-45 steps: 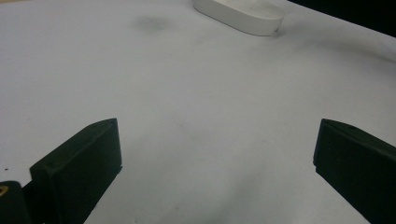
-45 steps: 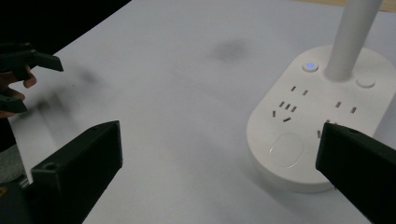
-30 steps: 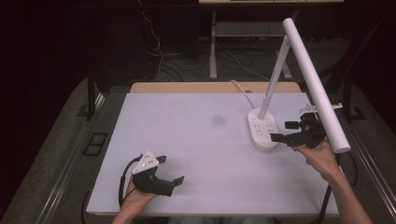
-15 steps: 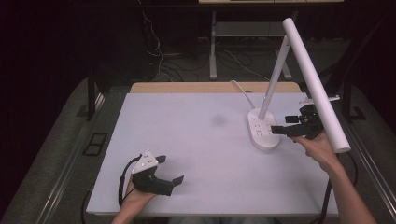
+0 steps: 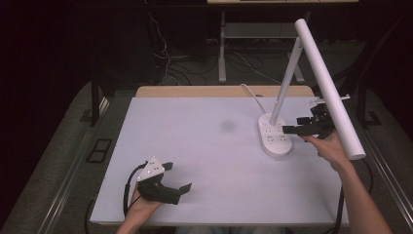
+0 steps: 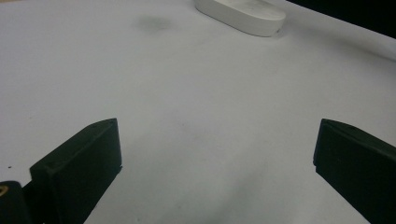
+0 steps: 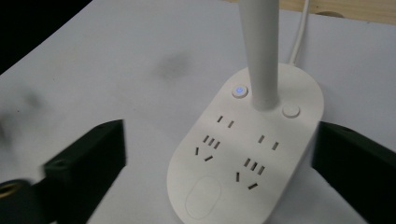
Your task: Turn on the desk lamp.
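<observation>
1. Your left gripper [image 5: 176, 178] sits low at the near left of the white table [image 5: 195, 146], held in your left hand [image 5: 141, 204]. Its jaws are spread wide apart over bare tabletop, holding nothing.
2. A faint grey smudge [image 5: 227, 126] marks the table's middle.
3. The white lamp base [image 5: 274, 134], an oval power strip with sockets, stands at the right. A small blue-lit button [image 7: 240, 91] glows beside the lamp's upright stem [image 7: 258, 51].
4. Your right gripper [image 5: 298, 127] hovers at the base's right side. Its jaws stand apart, flanking the base's near end in the right gripper view, gripping nothing.
</observation>
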